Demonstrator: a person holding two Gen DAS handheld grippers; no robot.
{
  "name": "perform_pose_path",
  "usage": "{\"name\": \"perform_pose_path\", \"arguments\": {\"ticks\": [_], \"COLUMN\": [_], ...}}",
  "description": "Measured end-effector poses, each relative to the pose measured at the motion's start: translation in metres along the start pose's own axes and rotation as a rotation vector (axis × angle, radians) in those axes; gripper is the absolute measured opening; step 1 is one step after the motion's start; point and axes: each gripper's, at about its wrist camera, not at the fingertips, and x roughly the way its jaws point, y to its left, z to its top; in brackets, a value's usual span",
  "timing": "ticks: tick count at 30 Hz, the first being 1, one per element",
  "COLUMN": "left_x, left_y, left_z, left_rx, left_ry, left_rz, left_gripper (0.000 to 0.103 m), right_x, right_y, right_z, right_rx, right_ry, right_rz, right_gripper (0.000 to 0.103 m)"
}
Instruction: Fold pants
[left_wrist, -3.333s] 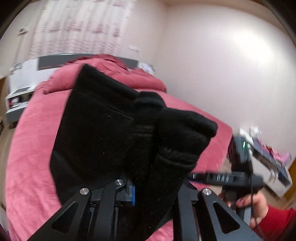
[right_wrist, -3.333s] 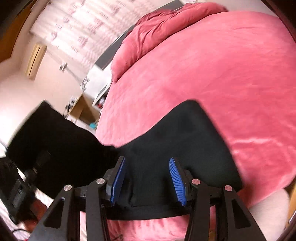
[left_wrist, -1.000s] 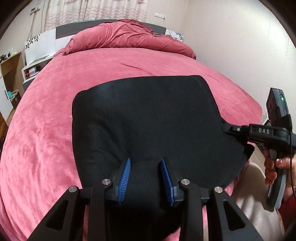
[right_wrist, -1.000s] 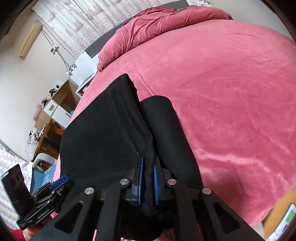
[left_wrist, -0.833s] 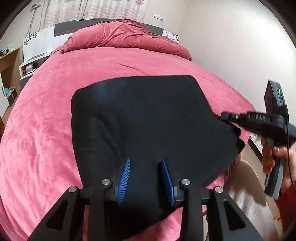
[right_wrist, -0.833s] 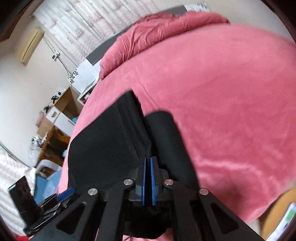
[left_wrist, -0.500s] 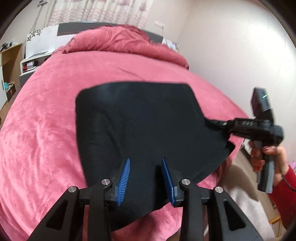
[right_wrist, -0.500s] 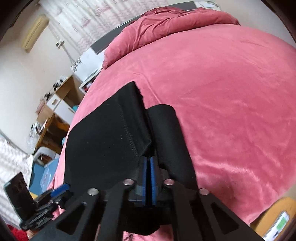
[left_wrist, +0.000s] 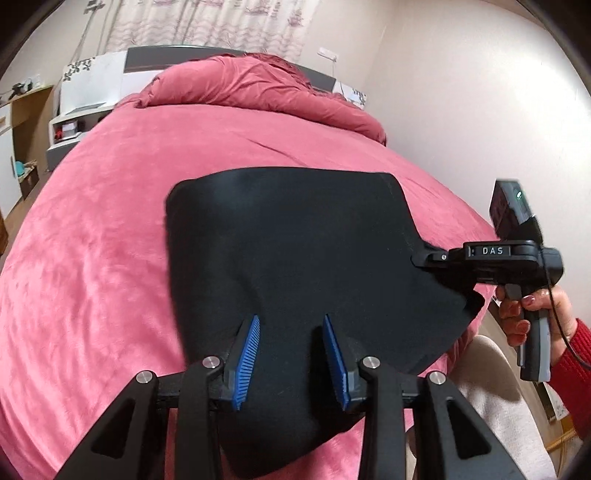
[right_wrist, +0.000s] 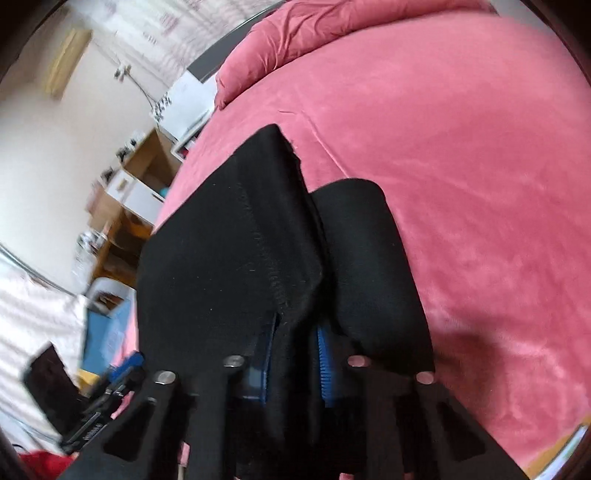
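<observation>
The black pants (left_wrist: 291, 243) lie folded into a flat block on the pink bed (left_wrist: 96, 236), near its front edge. My left gripper (left_wrist: 290, 360) is open and empty, held just above the near part of the pants. My right gripper (left_wrist: 424, 256) shows at the pants' right edge in the left wrist view. In the right wrist view, pants fabric (right_wrist: 236, 251) bunches up between the blue pads of my right gripper (right_wrist: 295, 354), which stand slightly apart around it.
A rumpled pink duvet (left_wrist: 255, 88) lies at the head of the bed. A white and wood bedside unit (left_wrist: 70, 110) stands at the left. A pale wall (left_wrist: 480, 103) runs along the right. A pale cushion (left_wrist: 495, 398) sits below the bed's front right edge.
My left gripper has pulled back slightly and stays open. My right gripper's pads, pressed together half a second ago, now stand a little apart on the fabric.
</observation>
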Motion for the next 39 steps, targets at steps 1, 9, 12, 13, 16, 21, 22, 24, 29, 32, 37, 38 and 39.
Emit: {"name": "perform_pose_path", "arguments": {"ticks": [1,9,12,13,16,21,22,24,29,32,37,38,39], "left_x": [0.002,0.019,0.028,0.027,0.016,0.007,0.012,0.034,0.081,0.104,0.127,0.128,0.127], "left_y": [-0.002,-0.018,-0.022,-0.021,-0.011,0.005,0.003,0.001,0.017,0.027,0.024,0.02,0.019], "left_z": [0.001,0.009,0.006,0.007,0.017,0.058,0.065,0.085,0.109,0.11,0.104,0.103,0.104], "left_rx": [0.001,0.035,0.071,0.067,0.022,-0.055,-0.05,-0.021,-0.069,-0.039,0.045,0.06,0.065], "left_ry": [0.007,0.034,0.059,0.061,0.064,-0.012,-0.01,0.027,0.068,0.107,0.122,0.12,0.117], "left_rz": [-0.001,-0.033,-0.002,-0.009,-0.035,-0.07,-0.066,-0.044,0.023,0.092,0.156,0.164,0.165], "left_gripper": [0.036,0.039,0.04,0.04,0.04,0.04,0.04,0.04,0.04,0.025,0.021,0.021,0.021], "right_x": [-0.006,-0.028,-0.018,-0.021,-0.044,-0.07,-0.063,-0.04,0.029,0.046,0.05,0.053,0.052], "right_y": [0.005,0.006,-0.003,-0.002,-0.001,0.04,0.055,0.072,0.064,0.027,0.009,0.014,0.018], "right_z": [0.0,-0.014,-0.02,-0.019,-0.016,0.011,0.019,0.032,0.063,0.064,0.06,0.063,0.062], "right_rx": [-0.015,-0.062,-0.037,-0.034,-0.006,-0.187,-0.257,-0.324,-0.314,-0.195,-0.127,-0.141,-0.157], "right_ry": [-0.015,-0.054,-0.067,-0.078,-0.143,-0.248,-0.229,-0.178,-0.064,-0.028,-0.074,-0.074,-0.078], "right_rz": [-0.008,-0.202,-0.174,-0.173,-0.164,-0.143,-0.166,-0.194,-0.317,-0.344,-0.289,-0.301,-0.311], "right_gripper": [0.014,0.013,0.019,0.022,0.03,0.03,0.029,0.025,0.019,0.0,0.0,0.0,0.0]}}
